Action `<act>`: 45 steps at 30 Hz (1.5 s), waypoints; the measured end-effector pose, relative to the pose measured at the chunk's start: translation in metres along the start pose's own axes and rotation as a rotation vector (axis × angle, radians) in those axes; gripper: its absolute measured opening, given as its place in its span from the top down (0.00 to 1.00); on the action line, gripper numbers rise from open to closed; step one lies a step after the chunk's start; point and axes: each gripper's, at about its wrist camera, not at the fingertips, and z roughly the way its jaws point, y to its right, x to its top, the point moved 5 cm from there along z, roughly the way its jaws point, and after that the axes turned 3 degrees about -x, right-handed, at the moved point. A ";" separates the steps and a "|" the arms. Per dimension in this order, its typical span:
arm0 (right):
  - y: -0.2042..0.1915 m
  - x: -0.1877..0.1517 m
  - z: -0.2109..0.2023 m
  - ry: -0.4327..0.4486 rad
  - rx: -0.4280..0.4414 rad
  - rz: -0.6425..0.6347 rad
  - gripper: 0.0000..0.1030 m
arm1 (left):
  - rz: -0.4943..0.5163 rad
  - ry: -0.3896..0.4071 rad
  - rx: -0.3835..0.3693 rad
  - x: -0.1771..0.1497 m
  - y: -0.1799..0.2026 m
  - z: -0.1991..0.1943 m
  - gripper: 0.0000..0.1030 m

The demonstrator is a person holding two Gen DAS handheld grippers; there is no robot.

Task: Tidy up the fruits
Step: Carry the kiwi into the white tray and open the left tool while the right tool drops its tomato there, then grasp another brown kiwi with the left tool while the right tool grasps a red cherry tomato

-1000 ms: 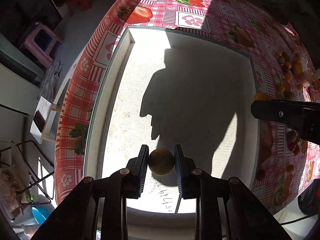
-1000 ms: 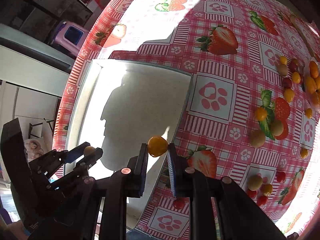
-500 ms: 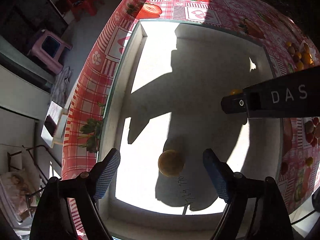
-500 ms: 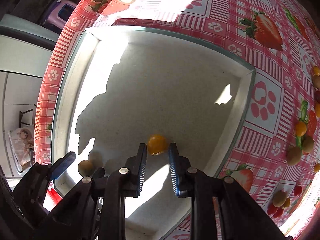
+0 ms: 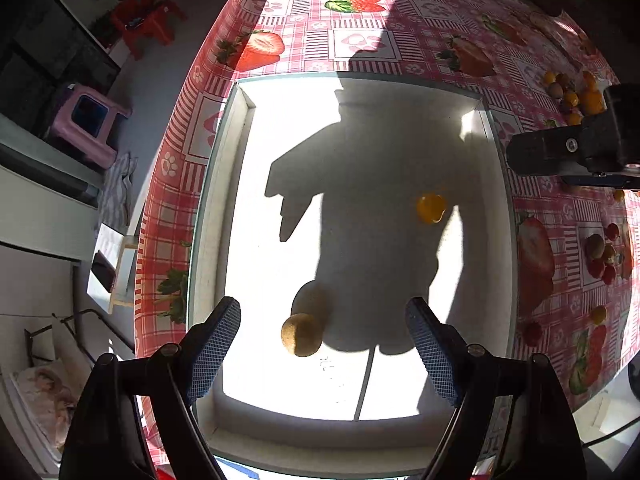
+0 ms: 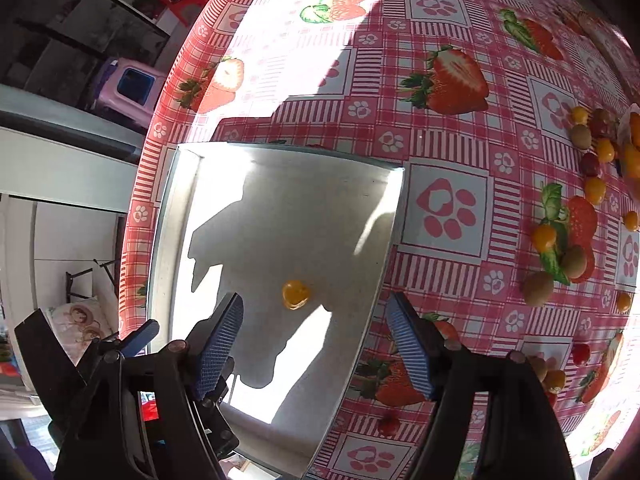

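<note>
In tray (image 5: 218, 200): 2 fruits (1 yellow (image 5: 430, 208), 1 brown (image 5: 301, 334)).

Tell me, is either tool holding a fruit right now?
No. Both are open and hold nothing: the left tool is above the brown fruit lying in the tray, the right tool above the yellow fruit.

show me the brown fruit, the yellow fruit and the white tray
brown fruit (image 5: 301, 335), left wrist view, centre of its sunlit skin
yellow fruit (image 6: 296, 294), right wrist view, its middle
white tray (image 5: 218, 216), left wrist view, left wall
</note>
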 end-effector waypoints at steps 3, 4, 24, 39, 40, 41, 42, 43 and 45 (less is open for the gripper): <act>0.031 -0.015 -0.015 0.019 -0.025 0.071 0.25 | 0.049 0.022 -0.020 0.012 0.025 -0.011 0.17; 0.042 -0.023 -0.021 0.022 -0.036 0.094 0.25 | 0.069 0.027 -0.024 0.016 0.035 -0.014 0.17; 0.254 -0.107 -0.047 -0.035 -0.161 0.454 0.25 | 0.278 -0.027 -0.170 0.075 0.197 0.011 0.17; 0.242 -0.082 -0.014 -0.037 -0.128 0.385 0.43 | 0.283 -0.068 -0.159 0.095 0.226 0.054 0.29; 0.241 -0.081 -0.013 -0.037 -0.131 0.382 0.44 | 0.288 -0.065 -0.145 0.095 0.228 0.055 0.31; 0.239 -0.080 -0.012 -0.032 -0.136 0.377 0.44 | 0.291 -0.059 -0.140 0.095 0.229 0.054 0.31; 0.235 -0.075 -0.008 -0.034 -0.139 0.371 0.45 | 0.290 -0.057 -0.138 0.095 0.229 0.054 0.31; 0.233 -0.073 -0.007 -0.035 -0.146 0.366 0.47 | 0.286 -0.054 -0.144 0.093 0.229 0.054 0.34; 0.229 -0.067 -0.004 -0.039 -0.162 0.354 0.55 | 0.287 -0.038 -0.150 0.091 0.233 0.052 0.46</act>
